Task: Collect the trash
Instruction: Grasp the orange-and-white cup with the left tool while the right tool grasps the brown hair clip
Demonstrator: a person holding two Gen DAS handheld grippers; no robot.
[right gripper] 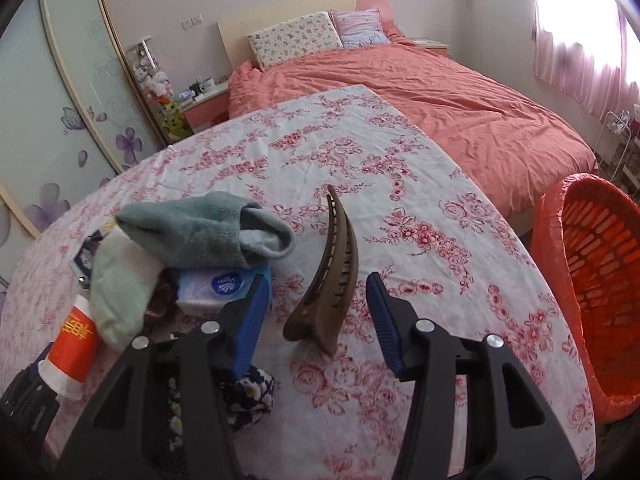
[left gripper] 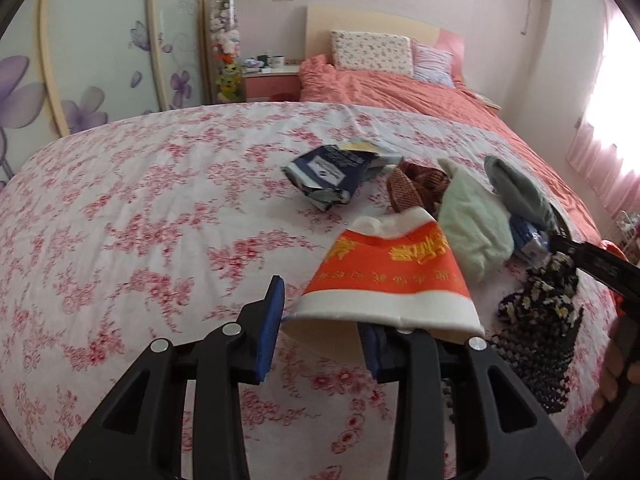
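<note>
The left hand-held gripper (left gripper: 320, 320) stands part open around the wide rim of an orange-and-white paper cup (left gripper: 390, 280) that lies on its side. One blue ribbed pad sits outside the rim, a little clear of it, and the other goes in under the lip; I cannot tell whether that inner pad presses the wall, so the cup does not look firmly gripped. The cup should be very light and easily crushed. Its rolled white rim is the stiffest place to pinch, one pad inside and one outside.

The right hand-held gripper (right gripper: 316, 312) is also part open, its pads either side of a brown plastic hair claw (right gripper: 330, 276) without touching it. The claw is curved, toothed, hard and smooth, so it could slip from the pads.

Beyond the cup, further trash lies on the table (left gripper: 140, 200), whose cloth is white cotton with red flowers. A crumpled dark blue foil wrapper (left gripper: 328, 176) is thin, crackly and nearly weightless, best taken at a bunched fold. A soft tissue pack (right gripper: 220, 286) sits half buried beneath a grey-green sock (right gripper: 208, 232) and a pale green sock (right gripper: 120, 284), both fuzzy and limp. A dark floral knitted piece (left gripper: 540, 320) lies by the right-hand fingers.

An orange slatted plastic basket (right gripper: 600, 280) lined with a thin bag stands beside the table's right edge, probably the bin. A bed (right gripper: 440, 108) with a coral quilt fills the background.
</note>
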